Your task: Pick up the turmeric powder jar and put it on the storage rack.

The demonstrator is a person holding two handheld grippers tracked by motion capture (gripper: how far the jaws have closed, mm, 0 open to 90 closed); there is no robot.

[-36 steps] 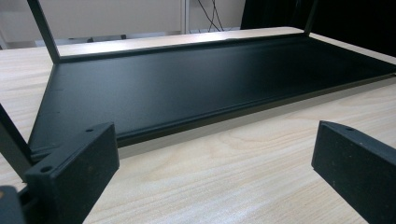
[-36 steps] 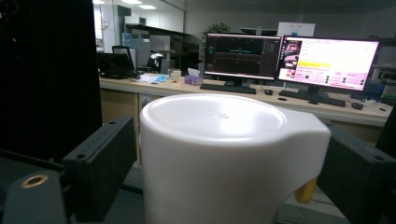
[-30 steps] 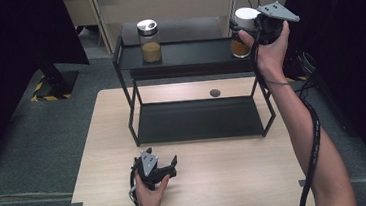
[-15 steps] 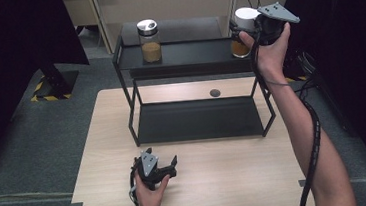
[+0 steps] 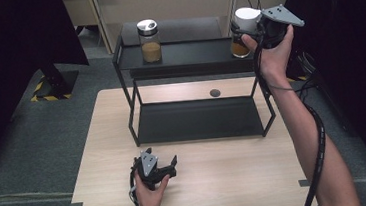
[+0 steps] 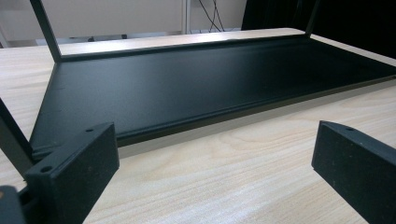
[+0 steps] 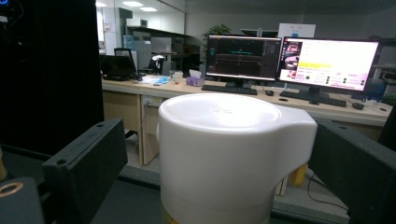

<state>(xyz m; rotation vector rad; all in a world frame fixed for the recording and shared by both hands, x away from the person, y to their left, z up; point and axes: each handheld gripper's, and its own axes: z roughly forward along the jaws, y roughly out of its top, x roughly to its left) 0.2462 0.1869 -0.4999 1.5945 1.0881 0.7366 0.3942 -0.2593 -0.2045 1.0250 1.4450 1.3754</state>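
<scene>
**Jaws part around white-lidded jar on the rack's top shelf**

Grippers sit far apart in this moment. The right gripper is raised at the right end of the black two-tier rack, level with its top shelf, and its jaws flank the white-lidded jar that stands at that shelf's right end. In the right gripper view the white lid rises between the two black jaws, with a visible gap on the left side and the lid's protruding edge close to the right jaw; the pads do not press on it. These jaws have just been opening, with the jar between them. Amber contents show in the glass below the lid in the high view.

A second jar, the silver-capped jar, stands on the same shelf toward its left end, well apart from the first, and is about half full of a tan powder.

The left gripper lies low on the desk near its front edge, left of centre, held in the person's left hand. Its jaws stand wide apart with nothing between them; the left gripper view looks along them across bare wood to the rack's lower shelf, which is just ahead.

A small dark round mark sits on the desk near its far edge, behind the lower shelf.
</scene>
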